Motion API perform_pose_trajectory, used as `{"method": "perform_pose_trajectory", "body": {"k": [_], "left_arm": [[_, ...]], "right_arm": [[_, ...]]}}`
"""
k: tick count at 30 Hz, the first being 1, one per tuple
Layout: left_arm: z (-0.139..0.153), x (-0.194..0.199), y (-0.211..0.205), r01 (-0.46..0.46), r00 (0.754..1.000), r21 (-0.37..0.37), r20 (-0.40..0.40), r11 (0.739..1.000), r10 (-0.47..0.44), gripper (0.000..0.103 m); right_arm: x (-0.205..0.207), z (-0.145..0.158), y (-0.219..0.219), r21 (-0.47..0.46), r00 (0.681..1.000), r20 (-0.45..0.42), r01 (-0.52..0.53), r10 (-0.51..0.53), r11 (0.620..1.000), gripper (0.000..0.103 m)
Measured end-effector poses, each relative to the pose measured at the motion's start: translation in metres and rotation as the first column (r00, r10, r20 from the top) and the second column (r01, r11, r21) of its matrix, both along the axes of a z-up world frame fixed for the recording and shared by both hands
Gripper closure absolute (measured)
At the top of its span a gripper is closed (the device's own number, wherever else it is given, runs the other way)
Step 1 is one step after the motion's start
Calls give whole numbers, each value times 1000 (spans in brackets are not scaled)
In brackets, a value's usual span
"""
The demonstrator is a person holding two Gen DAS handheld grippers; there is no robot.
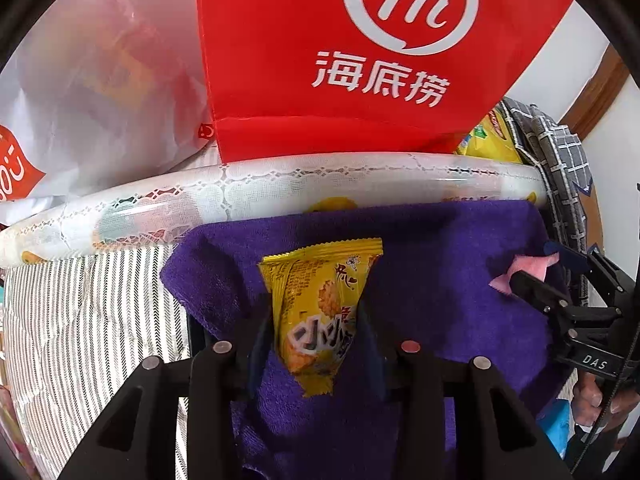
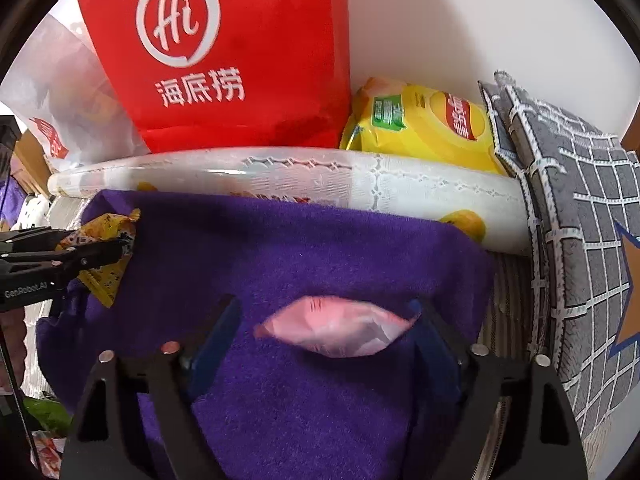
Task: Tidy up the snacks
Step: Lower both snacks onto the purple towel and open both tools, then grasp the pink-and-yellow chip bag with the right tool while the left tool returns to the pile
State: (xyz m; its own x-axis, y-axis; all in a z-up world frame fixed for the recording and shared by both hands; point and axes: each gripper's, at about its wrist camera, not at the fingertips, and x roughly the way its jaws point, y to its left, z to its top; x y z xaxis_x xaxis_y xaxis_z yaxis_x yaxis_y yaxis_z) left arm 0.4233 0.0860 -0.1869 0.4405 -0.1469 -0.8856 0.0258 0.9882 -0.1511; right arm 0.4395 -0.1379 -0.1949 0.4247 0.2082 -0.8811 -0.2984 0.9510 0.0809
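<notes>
Left gripper point(image 1: 316, 320): jaws set narrowly on either side of the yellow biscuit packet point(image 1: 318, 308); whether the pads press on the wrapper cannot be told from this view.
Yellow biscuit packet: stands lengthwise between the left jaws, top seal past the fingertips, over the purple towel point(image 1: 440, 264).
Right gripper point(image 2: 328, 320): jaws spread wide, released.
Pink snack packet point(image 2: 336, 330): lies crosswise on the purple towel between the right jaws; its right tip is at or near the right finger, its left tip clear of the left finger.
Rolled table cover point(image 1: 280, 184): lies just beyond the towel's far edge.
Red Haidilao bag point(image 1: 360, 56): stands upright behind the roll.
Yellow crisp bag point(image 2: 424, 124): just right of the red bag.
</notes>
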Motion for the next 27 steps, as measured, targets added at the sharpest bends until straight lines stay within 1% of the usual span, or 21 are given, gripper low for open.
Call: {"method": "perform_pose_trajectory", "body": {"k": [1,2,3,5,8,12,15,19,21,23,25,27], "left_arm": [[3,-1,0,6,1000,-5,5,1000,-6,53],[7,-3,-1,9,1000,-2,16,1000,-9,43],[12,-6,-2,10,999,7,34,1000,-10,38],[21,-10,-5,17,998,14,61,1000,-18,37],[35,-17,-7,29,997,6,78,1000,-29,37],[55,-32,-7,30,992,23,125,999,-33,37],[67,-46,-6,20,989,24,147,1000,-23,37],[89,-80,-6,11,979,55,202,998,-21,37],[98,-98,-2,7,975,55,220,998,-19,37],[106,-118,1,-2,973,45,232,999,-9,37],[111,-135,2,-19,972,54,236,998,6,37],[116,-155,6,-29,970,38,241,999,19,37]], "right_arm": [[-1,5,0,6,1000,11,3,-3,1000,16],[-3,9,-2,12,1000,22,6,-6,1000,14],[-6,13,-2,19,999,34,7,-8,1000,14],[-11,22,-4,29,999,51,9,-11,1000,14],[-23,36,-9,27,997,74,28,-30,999,14],[-45,55,-16,34,994,83,72,-75,997,14],[-61,68,-21,38,990,93,101,-104,994,14],[-87,85,-23,2,979,121,163,-162,987,13],[-102,93,-25,-11,975,126,187,-184,982,13],[-117,98,-28,0,976,122,180,-179,984,13],[-135,104,-28,2,979,118,168,-167,986,13],[-156,110,-28,0,978,133,165,-163,986,13]]}}
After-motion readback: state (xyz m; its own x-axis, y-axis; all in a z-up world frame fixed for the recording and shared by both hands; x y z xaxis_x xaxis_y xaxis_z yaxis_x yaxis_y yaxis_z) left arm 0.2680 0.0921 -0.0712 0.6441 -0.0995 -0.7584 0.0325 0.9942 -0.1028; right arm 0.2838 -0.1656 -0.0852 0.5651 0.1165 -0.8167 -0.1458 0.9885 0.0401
